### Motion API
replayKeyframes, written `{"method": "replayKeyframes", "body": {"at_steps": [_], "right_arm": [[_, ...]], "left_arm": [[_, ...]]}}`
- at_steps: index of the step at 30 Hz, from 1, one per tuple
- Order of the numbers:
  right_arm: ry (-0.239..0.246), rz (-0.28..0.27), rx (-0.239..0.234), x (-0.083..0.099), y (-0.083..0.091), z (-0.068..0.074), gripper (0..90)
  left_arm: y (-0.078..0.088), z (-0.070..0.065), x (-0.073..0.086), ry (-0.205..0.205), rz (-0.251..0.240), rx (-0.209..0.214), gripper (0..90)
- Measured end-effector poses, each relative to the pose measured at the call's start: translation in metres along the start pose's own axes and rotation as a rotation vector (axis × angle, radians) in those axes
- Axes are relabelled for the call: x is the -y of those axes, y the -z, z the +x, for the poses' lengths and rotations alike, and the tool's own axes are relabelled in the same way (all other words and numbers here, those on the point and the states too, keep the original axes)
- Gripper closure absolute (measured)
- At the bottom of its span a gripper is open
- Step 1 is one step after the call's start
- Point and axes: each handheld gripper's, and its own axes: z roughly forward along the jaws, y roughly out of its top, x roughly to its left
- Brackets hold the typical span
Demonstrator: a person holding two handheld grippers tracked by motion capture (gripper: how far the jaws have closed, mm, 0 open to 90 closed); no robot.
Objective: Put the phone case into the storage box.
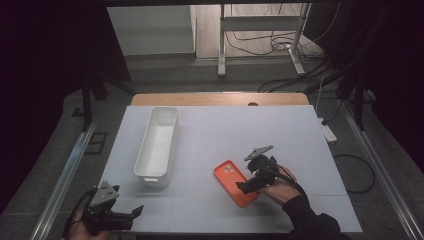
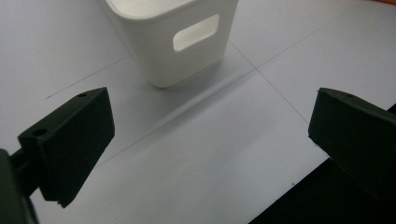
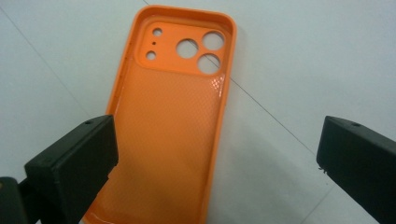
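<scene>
An empty white bin [image 1: 157, 145] is set left of an orange case [image 1: 235, 182]. Both grippers [image 1: 135, 212] [image 1: 245, 186] are held spread apart, gripping nothing.

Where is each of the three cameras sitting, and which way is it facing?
High view: fixed above the person's side, facing forward and down on the table; both forearms come in, with the left gripper and right gripper.
Left gripper view: rides the left gripper, facing the white bin; both black jaws apart.
Right gripper view: rides the right gripper, looking down at the orange phone case; jaws apart.
Shared: the high view also shows the bin and the case.
</scene>
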Motion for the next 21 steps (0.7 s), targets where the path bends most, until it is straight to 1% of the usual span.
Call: {"method": "replayKeyframes", "body": {"at_steps": [3, 6, 8, 10, 11, 16, 17, 18, 21], "right_arm": [[-0.018, -0.004, -0.012, 0.002, -0.001, -0.004, 0.0], [-0.039, -0.003, -0.014, 0.002, -0.001, -0.006, 0.0], [-0.044, -0.009, -0.018, 0.003, -0.002, -0.007, 0.0], [-0.051, 0.010, -0.031, 0.003, -0.003, -0.008, 0.0], [-0.050, 0.014, -0.031, 0.003, -0.004, -0.008, 0.0], [-0.052, 0.052, -0.015, 0.003, -0.008, -0.008, 0.0], [-0.052, 0.052, -0.015, 0.003, -0.008, -0.008, 0.0], [-0.050, 0.076, 0.000, 0.004, -0.010, -0.008, 0.0], [-0.060, 0.091, -0.001, 0.004, -0.013, -0.009, 0.0]], "left_arm": [[0.000, 0.000, 0.000, 0.000, 0.000, 0.000, 1.1], [0.000, 0.000, 0.000, -0.001, 0.000, 0.001, 1.1], [0.000, 0.000, 0.000, -0.001, 0.001, 0.002, 1.1], [0.000, 0.000, 0.000, -0.002, 0.001, -0.001, 1.1], [0.000, 0.000, 0.000, -0.003, 0.002, 0.000, 1.1], [0.000, 0.000, 0.000, -0.002, 0.002, 0.001, 1.1], [0.000, 0.000, 0.000, -0.003, 0.003, 0.001, 1.1], [0.000, 0.000, 0.000, -0.005, 0.004, -0.001, 1.1], [0.000, 0.000, 0.000, -0.005, 0.005, -0.002, 1.1]]}}
